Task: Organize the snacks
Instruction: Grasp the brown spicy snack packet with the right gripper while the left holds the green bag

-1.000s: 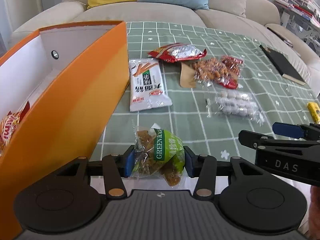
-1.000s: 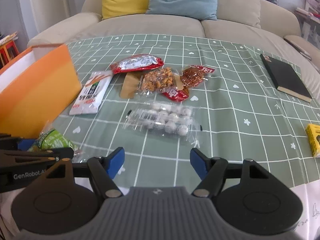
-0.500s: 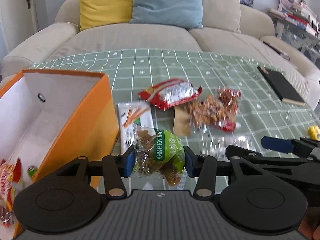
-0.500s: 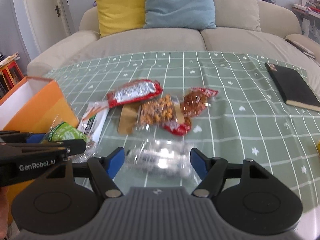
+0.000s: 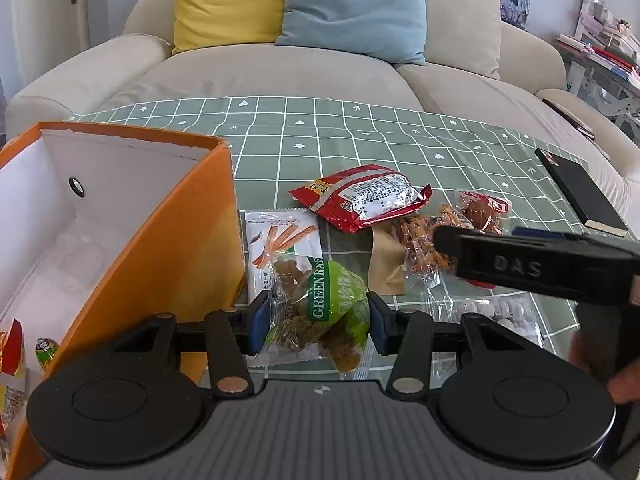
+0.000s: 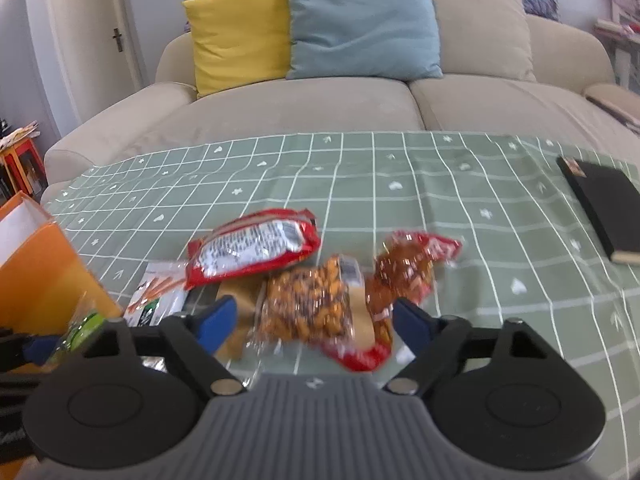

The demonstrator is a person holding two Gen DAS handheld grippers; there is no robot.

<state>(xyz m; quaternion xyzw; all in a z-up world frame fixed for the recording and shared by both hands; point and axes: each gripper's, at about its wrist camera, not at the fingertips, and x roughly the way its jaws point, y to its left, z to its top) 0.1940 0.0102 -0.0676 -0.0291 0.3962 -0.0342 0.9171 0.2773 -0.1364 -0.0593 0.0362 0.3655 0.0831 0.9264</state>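
We see the left gripper [image 5: 316,322] clamped on a green-labelled snack bag [image 5: 320,304], its blue pads pressing both sides of the packet, which hangs clear above the near edge of the table [image 5: 360,136]. Just to its left stands the orange box [image 5: 160,240], open at the top, with a couple of packets [image 5: 16,352] already lying in its near corner.

The right gripper [image 6: 314,318] hovers with its jaws wide apart and nothing between them, over the loose snacks in the middle of the green checked cloth. Below it lie a clear bag of orange-brown nuts [image 6: 308,308] and a red-edged bag of brown pieces [image 6: 404,272], touching each other. A red and silver packet [image 6: 256,248] rests just beyond them, overlapping a white carrot-stick packet [image 5: 280,248] that lies beside the box. A clear bag of white balls [image 5: 496,312] sits at the near edge, partly hidden behind the right gripper in the left view.

A black notebook [image 6: 604,208] lies far right on the cloth, well apart from the snacks. Behind the table, a beige sofa [image 5: 280,76] carries a yellow cushion [image 5: 228,0] and a blue cushion [image 5: 356,4].
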